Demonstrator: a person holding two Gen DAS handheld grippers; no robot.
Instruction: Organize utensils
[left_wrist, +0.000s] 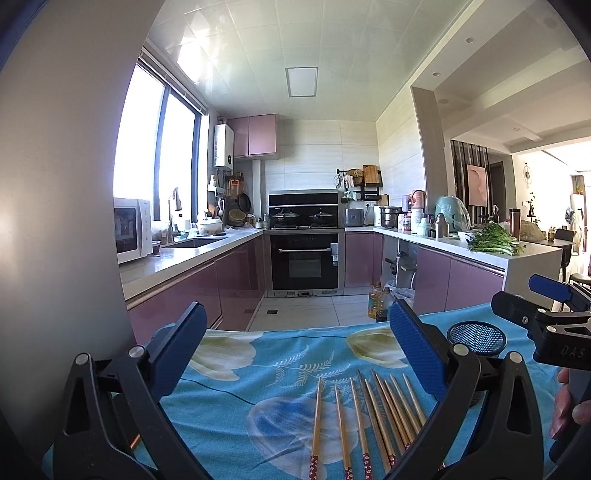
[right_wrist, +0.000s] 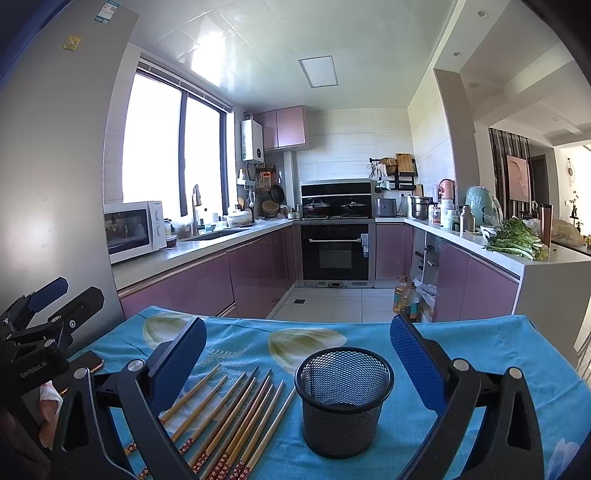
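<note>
While both tools hang above a table draped in a blue flowered cloth (right_wrist: 498, 354), neither has hold of anything. Furthest left, a phone (right_wrist: 90, 362) lies near the cloth's edge, partly hidden behind the left gripper (left_wrist: 295, 343), whose blue-padded fingers (left_wrist: 181, 343) stand wide apart over the cloth with only air between them. Below that gap, a row of chopsticks (right_wrist: 229, 417) lies flat on the cloth, side by side and slightly fanned, their patterned red ends toward the camera and their tips pointing away toward the kitchen; some sticks are pale bamboo, others darker, and several touch their neighbours. Just right of the chopsticks stands a black mesh cup (right_wrist: 343, 402), upright, with nothing visible inside it; the nearest chopstick lies just beside its base, and whether it touches cannot be told. The right gripper (right_wrist: 297, 358) is likewise spread wide and holds nothing, its pads either side of the cup from the camera's angle but well clear of it. At the far right of the left wrist view, a hand (left_wrist: 569, 406) grips that tool's handle.
</note>
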